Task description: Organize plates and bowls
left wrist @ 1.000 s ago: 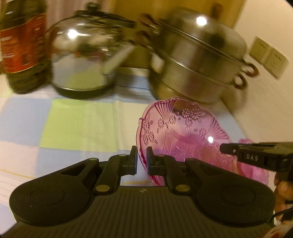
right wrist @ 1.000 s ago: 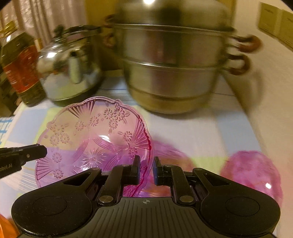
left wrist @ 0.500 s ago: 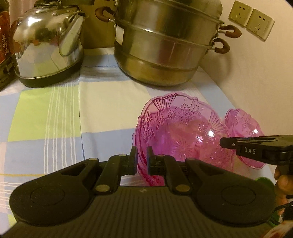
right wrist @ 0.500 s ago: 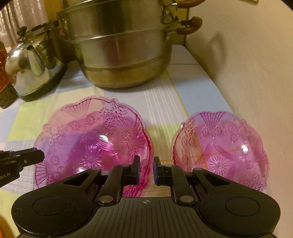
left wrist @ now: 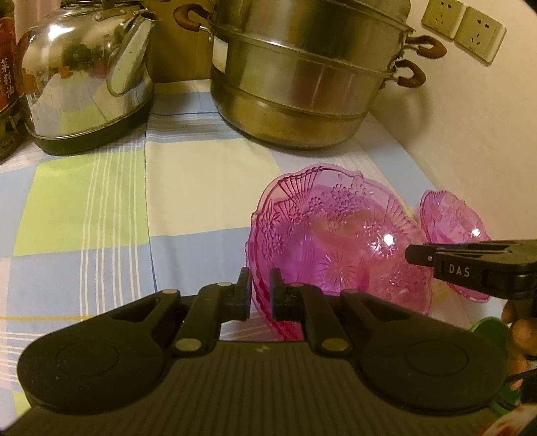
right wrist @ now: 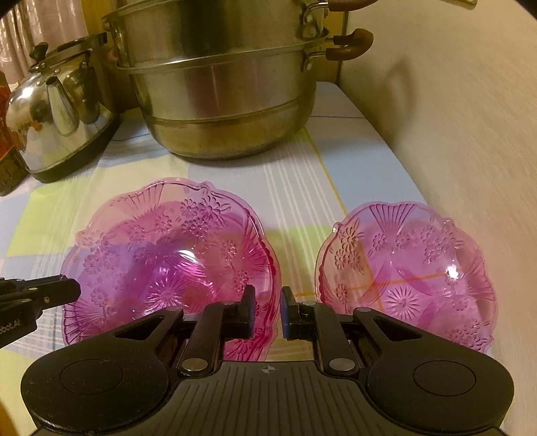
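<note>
A large pink patterned glass bowl (left wrist: 335, 244) (right wrist: 167, 258) sits on the checked cloth, stacked on another pink bowl beneath. My left gripper (left wrist: 260, 288) is shut on its near-left rim. My right gripper (right wrist: 267, 302) straddles the bowl's right rim with its jaws slightly parted, the rim in the gap. A smaller pink bowl (right wrist: 406, 271) (left wrist: 453, 228) stands apart to the right, near the wall. The right gripper (left wrist: 470, 265) shows from the side in the left wrist view.
A big steel steamer pot (right wrist: 221, 80) (left wrist: 302, 73) stands at the back, a steel kettle (left wrist: 84, 77) (right wrist: 57, 110) to its left, an oil bottle (left wrist: 6, 73) at far left. The wall (right wrist: 453, 117) runs along the right edge. Sockets (left wrist: 463, 26) are on it.
Both grippers and the large bowl have come down and steadied over the cloth. The right gripper's jaws have widened a little around the rim.
</note>
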A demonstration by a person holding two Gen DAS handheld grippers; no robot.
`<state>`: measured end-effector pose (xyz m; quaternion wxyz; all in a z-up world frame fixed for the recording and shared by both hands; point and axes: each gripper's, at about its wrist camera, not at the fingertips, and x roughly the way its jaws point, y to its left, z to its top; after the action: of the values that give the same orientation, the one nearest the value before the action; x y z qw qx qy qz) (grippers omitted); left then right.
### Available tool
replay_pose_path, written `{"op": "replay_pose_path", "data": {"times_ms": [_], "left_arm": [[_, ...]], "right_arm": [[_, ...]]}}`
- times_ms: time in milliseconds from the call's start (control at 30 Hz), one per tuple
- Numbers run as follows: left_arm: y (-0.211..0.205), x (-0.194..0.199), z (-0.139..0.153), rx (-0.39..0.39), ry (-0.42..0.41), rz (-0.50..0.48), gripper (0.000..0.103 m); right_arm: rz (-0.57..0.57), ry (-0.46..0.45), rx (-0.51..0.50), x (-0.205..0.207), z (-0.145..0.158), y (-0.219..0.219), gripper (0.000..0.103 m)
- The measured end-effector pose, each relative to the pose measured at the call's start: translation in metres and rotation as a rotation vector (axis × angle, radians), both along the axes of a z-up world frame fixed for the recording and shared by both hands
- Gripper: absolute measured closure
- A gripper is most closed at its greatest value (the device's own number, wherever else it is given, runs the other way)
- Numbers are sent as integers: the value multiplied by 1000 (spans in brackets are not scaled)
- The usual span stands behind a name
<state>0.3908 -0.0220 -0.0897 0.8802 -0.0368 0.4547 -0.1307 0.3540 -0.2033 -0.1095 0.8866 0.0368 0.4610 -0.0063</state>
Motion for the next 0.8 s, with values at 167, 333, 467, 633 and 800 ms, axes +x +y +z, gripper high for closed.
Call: {"op": "replay_pose_path", "data": {"times_ms": [167, 333, 467, 633, 800], "left_arm": [[3, -2, 4, 24, -25, 21, 85], [5, -3, 9, 13, -45, 32, 85], [3, -8, 14, 0, -56, 24, 85], [-3, -19, 27, -14, -86, 6, 85], [-19, -37, 39, -18, -104, -31, 85]], "right_arm": [[-10, -27, -3, 0, -1, 0, 85], [-64, -69, 19, -3, 8, -11, 80], [-87, -80, 46, -10, 14, -16, 79], [-117, -108, 70, -32, 27, -20, 79], [-160, -115, 78, -56, 38, -28, 79]]}}
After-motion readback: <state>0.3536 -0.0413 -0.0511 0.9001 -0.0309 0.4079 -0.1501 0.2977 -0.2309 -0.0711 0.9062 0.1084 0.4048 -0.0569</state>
